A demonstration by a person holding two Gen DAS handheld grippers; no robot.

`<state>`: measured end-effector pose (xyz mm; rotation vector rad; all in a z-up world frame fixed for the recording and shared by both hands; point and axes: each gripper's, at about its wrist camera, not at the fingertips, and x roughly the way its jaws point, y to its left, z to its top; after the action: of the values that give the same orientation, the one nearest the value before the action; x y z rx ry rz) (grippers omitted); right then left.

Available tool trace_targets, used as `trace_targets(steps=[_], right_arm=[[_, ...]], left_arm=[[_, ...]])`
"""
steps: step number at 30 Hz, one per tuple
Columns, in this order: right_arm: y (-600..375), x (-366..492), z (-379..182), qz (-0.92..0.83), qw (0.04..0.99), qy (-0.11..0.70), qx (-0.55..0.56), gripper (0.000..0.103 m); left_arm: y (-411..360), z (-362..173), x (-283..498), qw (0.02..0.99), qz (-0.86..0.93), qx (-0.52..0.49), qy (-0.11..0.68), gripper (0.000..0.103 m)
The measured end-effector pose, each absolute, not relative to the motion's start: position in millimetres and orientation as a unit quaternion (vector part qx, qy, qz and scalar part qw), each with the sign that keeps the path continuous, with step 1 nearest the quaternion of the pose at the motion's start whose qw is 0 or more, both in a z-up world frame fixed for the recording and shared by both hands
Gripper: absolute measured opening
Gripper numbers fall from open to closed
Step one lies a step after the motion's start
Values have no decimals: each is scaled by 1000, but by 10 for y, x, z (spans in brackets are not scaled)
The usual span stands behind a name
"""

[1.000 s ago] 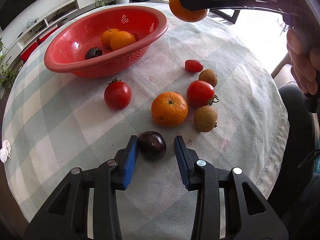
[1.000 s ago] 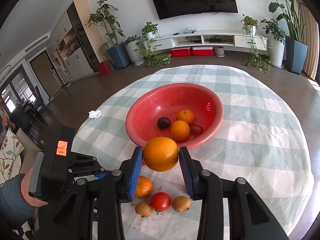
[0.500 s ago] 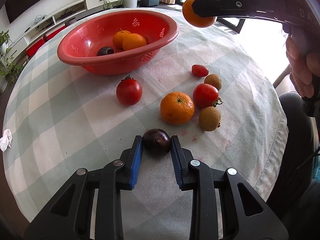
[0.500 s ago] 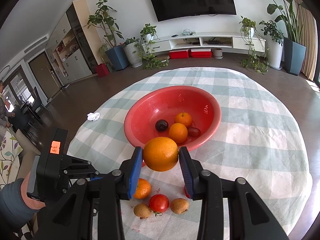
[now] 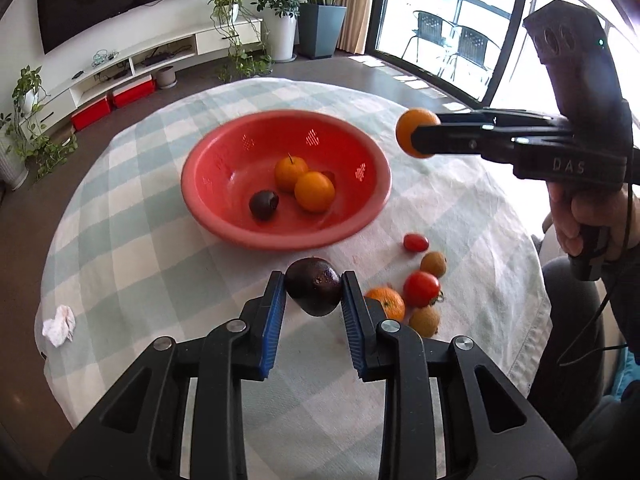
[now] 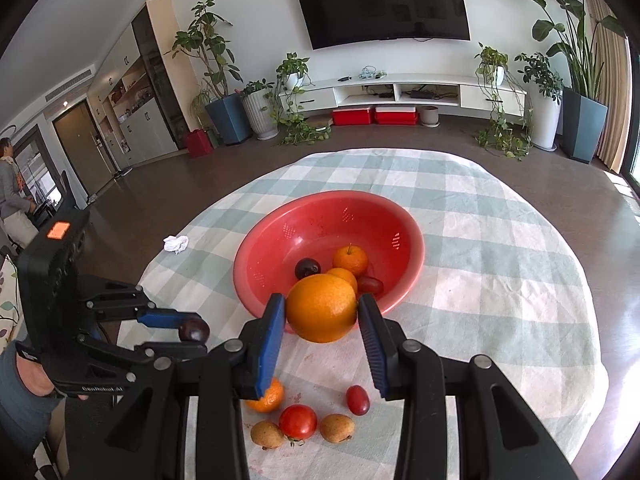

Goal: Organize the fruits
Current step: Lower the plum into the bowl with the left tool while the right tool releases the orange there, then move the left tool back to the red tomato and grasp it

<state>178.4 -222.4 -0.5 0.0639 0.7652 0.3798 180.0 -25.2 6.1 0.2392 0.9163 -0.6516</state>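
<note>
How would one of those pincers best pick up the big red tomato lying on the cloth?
Grip the tomato across its round middle, coming down from above. A brown fruit sits close on either side and the orange just behind, so line the fingers front to back; its stem points sideways.

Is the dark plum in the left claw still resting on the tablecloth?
No, the dark plum is clamped in the left claw and lifted clear of the tablecloth.

A red bowl [image 5: 208, 196] sits on a pale green-and-white checked tablecloth [image 5: 132, 264]; gripper fingers [image 5: 273, 320] are blue.
</note>
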Motion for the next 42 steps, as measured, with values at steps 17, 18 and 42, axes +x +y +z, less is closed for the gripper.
trace_targets(steps=[17, 18, 42], right_arm=[[-2015, 2811, -481, 158, 881, 445, -4, 40], [-1994, 2828, -517, 156, 880, 449, -8, 40], [-2135, 2578, -280, 144, 900, 410, 10, 63]], left_arm=[[-937, -364, 2706, 823, -276, 180, 463, 27], [-943, -408, 2711, 822, -277, 180, 465, 27], [-653, -246, 2544, 853, -267, 143, 425, 91]])
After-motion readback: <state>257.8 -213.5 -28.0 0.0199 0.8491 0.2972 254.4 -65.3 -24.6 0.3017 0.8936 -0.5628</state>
